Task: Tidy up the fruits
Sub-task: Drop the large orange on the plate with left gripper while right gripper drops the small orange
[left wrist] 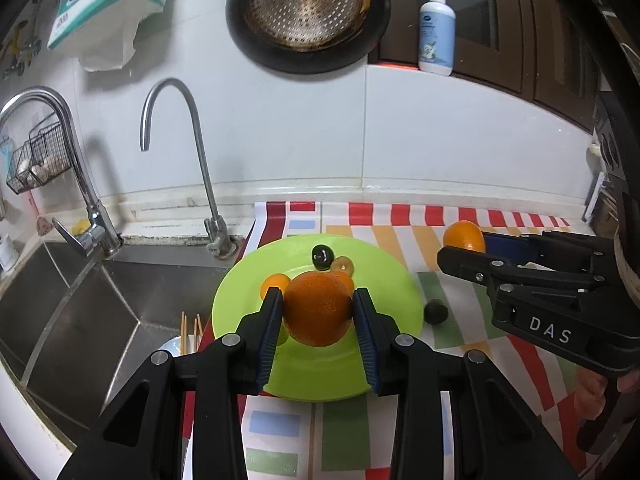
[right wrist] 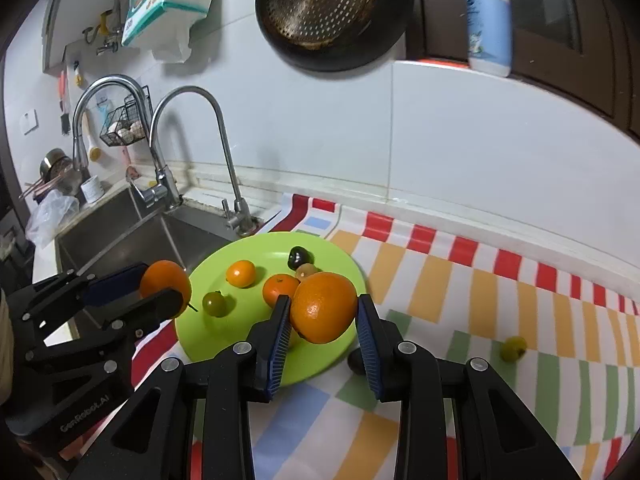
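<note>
Over the green plate at the sink-side end of the worktop, both tools carry an orange. The left tool is clamped on one orange above the plate's middle; the right tool grips another orange over the plate's near rim. Small fruits already lie on the plate, while a yellow-green fruit and a dark fruit wait on the striped cloth. I'd judge this the placing step: next, lower each orange into a free patch clear of the small fruits, then release.
</note>
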`<action>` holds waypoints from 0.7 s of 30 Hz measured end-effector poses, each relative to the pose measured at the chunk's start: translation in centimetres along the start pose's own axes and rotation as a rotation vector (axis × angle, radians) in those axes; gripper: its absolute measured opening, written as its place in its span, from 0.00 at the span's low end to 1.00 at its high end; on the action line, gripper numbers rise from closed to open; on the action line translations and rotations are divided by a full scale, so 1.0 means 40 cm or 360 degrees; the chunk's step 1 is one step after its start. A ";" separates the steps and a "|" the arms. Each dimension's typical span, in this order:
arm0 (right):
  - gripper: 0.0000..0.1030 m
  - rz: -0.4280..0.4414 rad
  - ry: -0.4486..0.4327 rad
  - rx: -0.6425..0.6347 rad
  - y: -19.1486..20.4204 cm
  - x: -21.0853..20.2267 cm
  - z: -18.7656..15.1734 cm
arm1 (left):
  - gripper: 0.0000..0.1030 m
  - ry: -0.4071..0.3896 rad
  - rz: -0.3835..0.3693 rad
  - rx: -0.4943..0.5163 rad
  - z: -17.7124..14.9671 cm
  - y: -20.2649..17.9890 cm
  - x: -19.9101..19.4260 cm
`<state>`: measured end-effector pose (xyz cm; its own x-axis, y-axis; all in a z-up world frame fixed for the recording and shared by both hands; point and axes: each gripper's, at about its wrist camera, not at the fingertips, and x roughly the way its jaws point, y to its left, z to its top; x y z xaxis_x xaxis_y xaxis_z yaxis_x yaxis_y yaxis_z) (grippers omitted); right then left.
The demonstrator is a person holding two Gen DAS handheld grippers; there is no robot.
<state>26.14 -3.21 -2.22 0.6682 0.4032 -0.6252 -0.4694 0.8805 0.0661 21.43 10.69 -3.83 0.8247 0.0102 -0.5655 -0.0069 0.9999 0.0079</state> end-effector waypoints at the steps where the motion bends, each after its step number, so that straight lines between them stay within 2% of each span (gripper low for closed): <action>1: 0.33 0.0006 0.0008 -0.0003 0.000 0.010 0.002 | 0.34 0.0006 -0.0001 -0.0002 0.001 0.003 0.006; 21: 0.33 0.0100 0.0231 -0.0061 -0.014 0.233 0.005 | 0.34 0.0147 -0.0051 0.0002 -0.008 0.043 0.164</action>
<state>32.76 0.10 -7.94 0.5478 0.4142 -0.7269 -0.5308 0.8436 0.0807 26.63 12.46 -7.79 0.7689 -0.0213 -0.6390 0.0193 0.9998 -0.0101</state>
